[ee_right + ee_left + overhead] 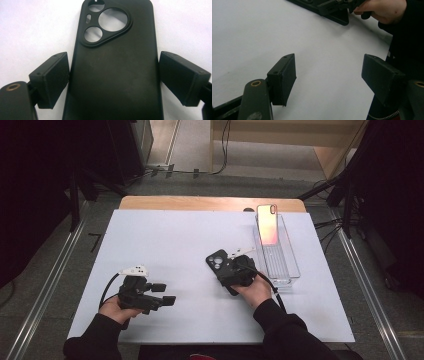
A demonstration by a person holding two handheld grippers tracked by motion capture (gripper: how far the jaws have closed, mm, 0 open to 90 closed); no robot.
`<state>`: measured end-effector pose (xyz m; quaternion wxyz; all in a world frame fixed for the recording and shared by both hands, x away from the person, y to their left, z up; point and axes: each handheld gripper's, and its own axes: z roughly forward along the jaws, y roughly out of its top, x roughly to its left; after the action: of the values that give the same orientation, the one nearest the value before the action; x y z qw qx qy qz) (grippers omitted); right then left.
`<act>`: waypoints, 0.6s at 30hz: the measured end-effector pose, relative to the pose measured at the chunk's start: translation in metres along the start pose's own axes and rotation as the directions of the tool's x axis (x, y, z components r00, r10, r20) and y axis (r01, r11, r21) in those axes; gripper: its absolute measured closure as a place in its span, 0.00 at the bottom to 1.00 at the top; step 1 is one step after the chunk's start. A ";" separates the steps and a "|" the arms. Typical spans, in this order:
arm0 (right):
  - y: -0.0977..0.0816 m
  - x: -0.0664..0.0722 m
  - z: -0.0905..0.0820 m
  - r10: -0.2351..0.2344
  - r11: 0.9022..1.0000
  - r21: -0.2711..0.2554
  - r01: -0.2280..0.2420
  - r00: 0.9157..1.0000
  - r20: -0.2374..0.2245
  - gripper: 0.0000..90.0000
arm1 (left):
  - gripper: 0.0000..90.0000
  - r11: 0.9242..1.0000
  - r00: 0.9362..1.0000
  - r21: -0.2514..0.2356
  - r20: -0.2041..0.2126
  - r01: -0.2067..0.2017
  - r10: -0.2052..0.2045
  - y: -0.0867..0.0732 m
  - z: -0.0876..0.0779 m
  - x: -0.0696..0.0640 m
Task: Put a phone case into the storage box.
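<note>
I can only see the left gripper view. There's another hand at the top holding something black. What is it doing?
Observer: That hand's right gripper has one jaw on each side of a black phone case, which lies flat on the white table.
Operator: Is it squeezing the case?
Observer: It doesn't look like it. A thin gap seems to show beside each pad.
Operator: Is there anything else on the table?
Observer: Yes, a clear tray sits at the right side, and a pinkish phone case stands upright at its far end.
</note>
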<state>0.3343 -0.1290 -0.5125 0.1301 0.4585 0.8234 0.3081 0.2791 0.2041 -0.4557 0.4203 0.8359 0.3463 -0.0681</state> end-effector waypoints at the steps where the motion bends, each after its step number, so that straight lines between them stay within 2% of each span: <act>1: 0.000 0.001 0.000 -0.010 1.000 0.000 0.010 1.000 0.009 0.11 | 0.31 1.000 1.000 -0.001 0.001 0.001 -0.001 0.000 0.000 0.000; 8: -0.004 0.005 0.002 -0.026 0.999 -0.024 0.027 0.999 0.036 0.11 | 0.31 1.000 1.000 0.001 0.002 0.003 -0.003 0.000 0.000 0.000; 18: -0.006 0.003 0.001 -0.020 0.999 -0.034 0.021 0.999 0.027 0.13 | 0.31 1.000 1.000 0.000 -0.002 0.007 -0.007 0.001 0.000 0.000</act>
<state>0.3293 -0.1283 -0.5165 0.1521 0.4516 0.8209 0.3147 0.2795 0.2036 -0.4550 0.4198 0.8347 0.3497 -0.0688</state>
